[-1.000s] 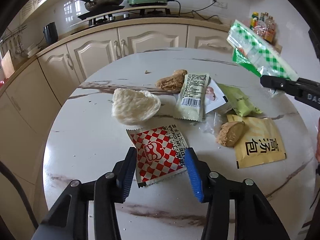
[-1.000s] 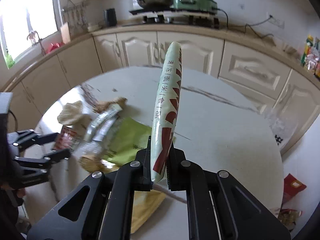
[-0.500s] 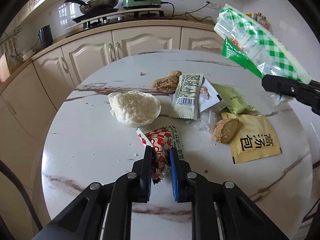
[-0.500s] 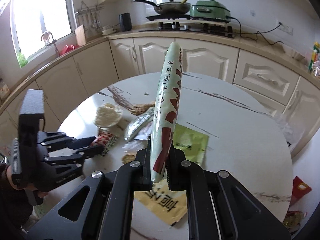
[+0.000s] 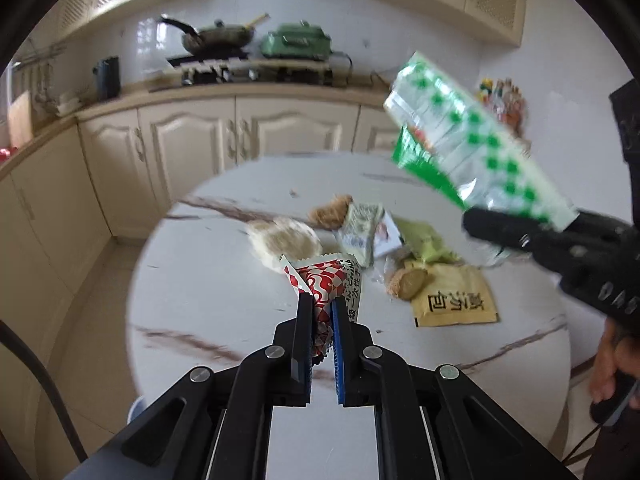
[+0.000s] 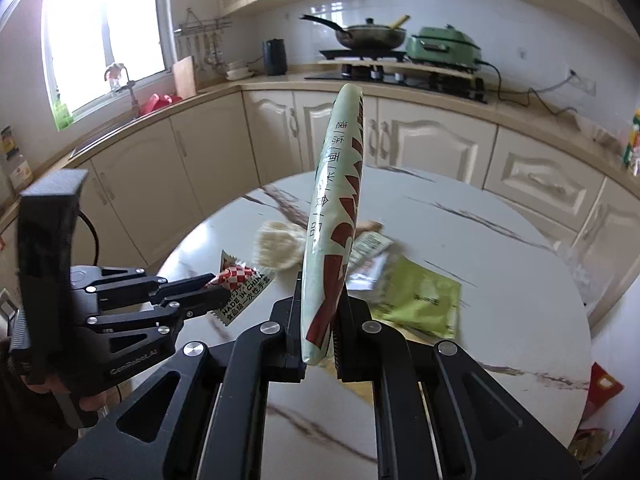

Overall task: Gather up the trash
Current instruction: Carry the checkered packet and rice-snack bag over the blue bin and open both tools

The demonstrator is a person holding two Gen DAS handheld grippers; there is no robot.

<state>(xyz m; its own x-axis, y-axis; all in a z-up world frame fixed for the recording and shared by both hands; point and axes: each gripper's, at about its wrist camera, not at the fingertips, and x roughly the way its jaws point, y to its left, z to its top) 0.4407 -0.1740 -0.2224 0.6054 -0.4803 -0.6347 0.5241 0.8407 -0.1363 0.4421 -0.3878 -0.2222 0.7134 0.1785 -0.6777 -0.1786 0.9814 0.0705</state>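
My left gripper (image 5: 321, 304) is shut on a red-and-white checkered wrapper (image 5: 320, 282), which hangs lifted above the round marble table (image 5: 208, 288). From the right wrist view that left gripper (image 6: 216, 288) shows at the left with the checkered wrapper (image 6: 238, 278) in its tips. My right gripper (image 6: 320, 284) is shut on a long pale green bag with red marks (image 6: 338, 208), held upright. From the left wrist view the same green checked bag (image 5: 472, 144) hangs in the right gripper (image 5: 480, 224) at the upper right.
On the table lie a white round bun (image 5: 284, 240), a brown crust (image 5: 330, 210), a pale wrapper (image 5: 360, 232), a green packet (image 5: 426, 242), a biscuit (image 5: 408, 282) and a yellow sachet (image 5: 456, 300). Cream cabinets (image 5: 192, 140) ring the table. Red packets lie on the floor (image 6: 604, 388).
The left jaws went from wide open around the checkered wrapper to shut on it, then lifted it off the table. The right gripper rose and drew back with its green bag.
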